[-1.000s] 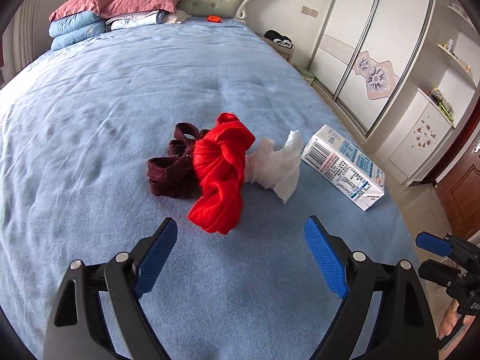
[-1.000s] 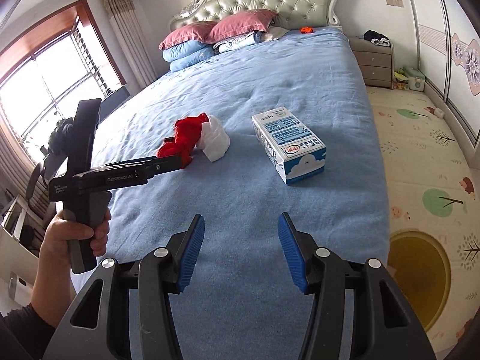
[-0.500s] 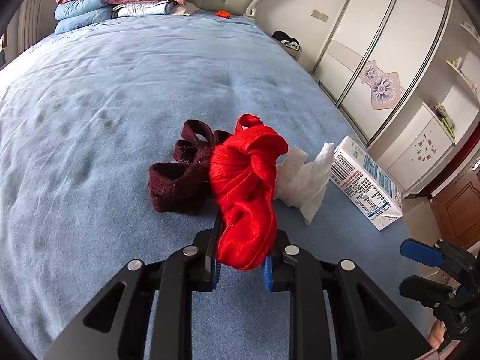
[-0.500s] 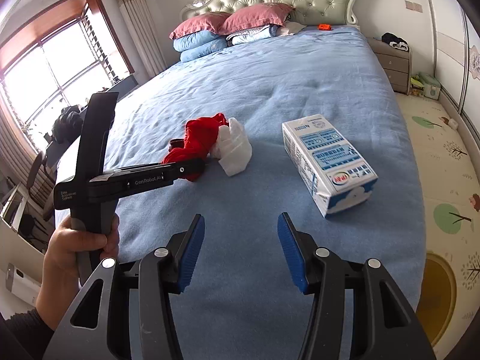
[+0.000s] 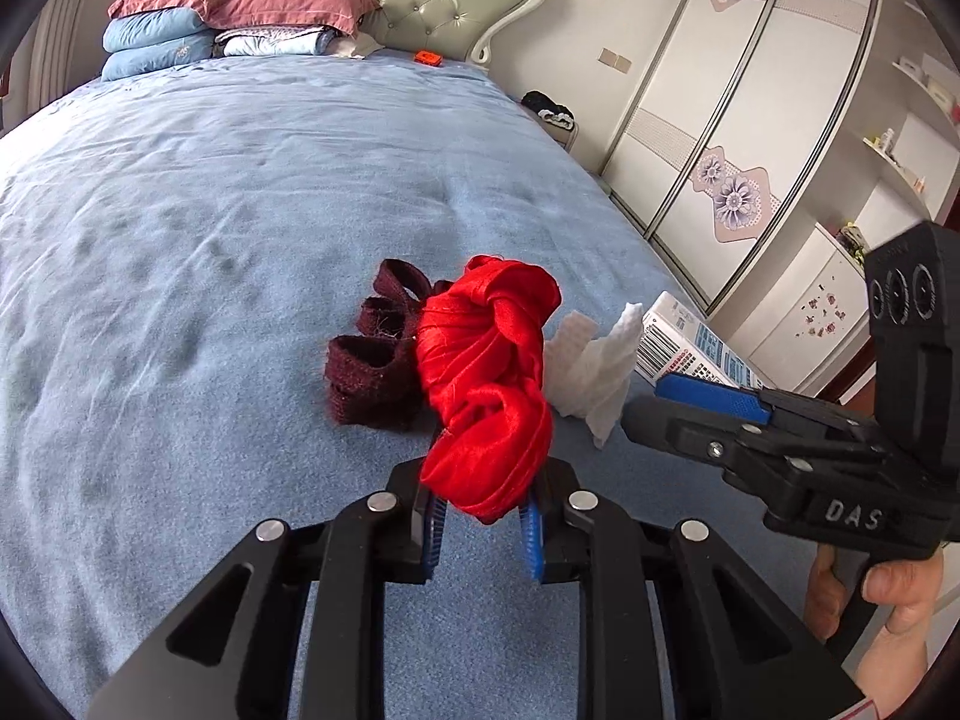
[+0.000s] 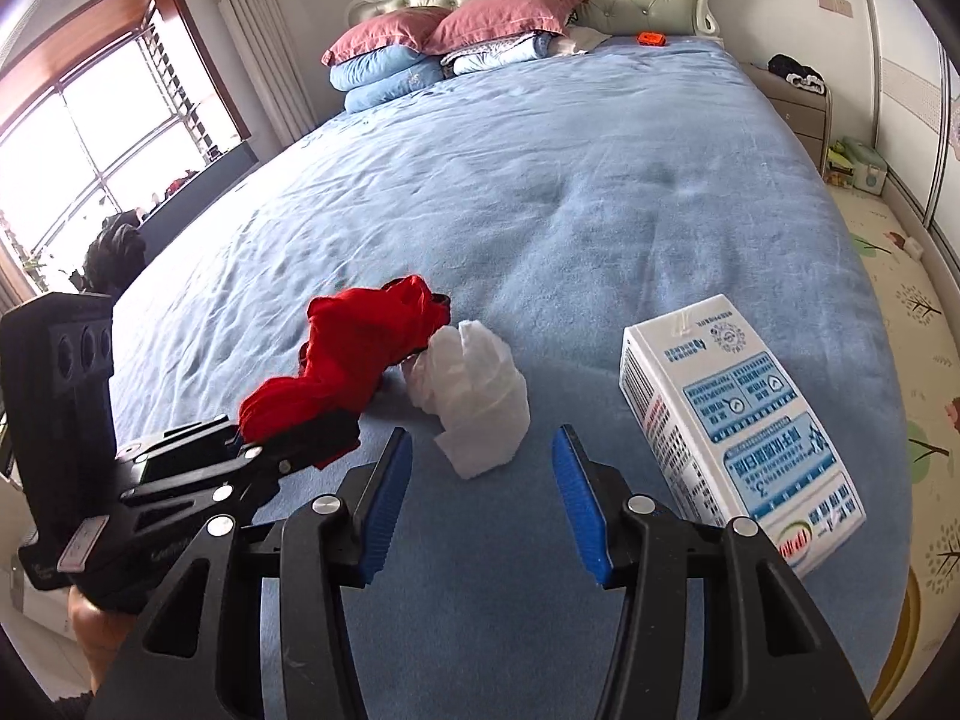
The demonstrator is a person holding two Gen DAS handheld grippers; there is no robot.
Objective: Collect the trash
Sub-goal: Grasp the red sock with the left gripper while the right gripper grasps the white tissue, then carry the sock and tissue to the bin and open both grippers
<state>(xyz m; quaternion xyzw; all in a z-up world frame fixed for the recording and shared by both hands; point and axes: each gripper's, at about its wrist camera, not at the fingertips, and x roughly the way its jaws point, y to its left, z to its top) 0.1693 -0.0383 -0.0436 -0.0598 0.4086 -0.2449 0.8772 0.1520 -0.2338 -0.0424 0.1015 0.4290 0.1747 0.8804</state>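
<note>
Since the earlier picture, the left tongs (image 5: 483, 519) went from wide open to squeezed tight on the near end of the red cloth (image 5: 486, 378), and the right tongs (image 6: 483, 501) have come in closer across the blue bedspread (image 5: 210, 228). Right now the left tongs pinch the low tail of the red cloth between their blue pads, while the rest of the cloth lies bunched and knotted just past the tips. Touching the cloth on the far left side is a dark red knitted band (image 5: 375, 360). Just to the right of the cloth sits a crumpled white tissue (image 6: 474, 396). The right tongs are about half open with nothing in them, and the tissue lies just ahead of their tips. To the right of those tongs lies a white and blue milk carton (image 6: 738, 432) on its side. I think the job has only just begun: one thing is grabbed but not lifted away, and the tissue and the carton are not picked up yet. No bin or bag shows in either view.
</note>
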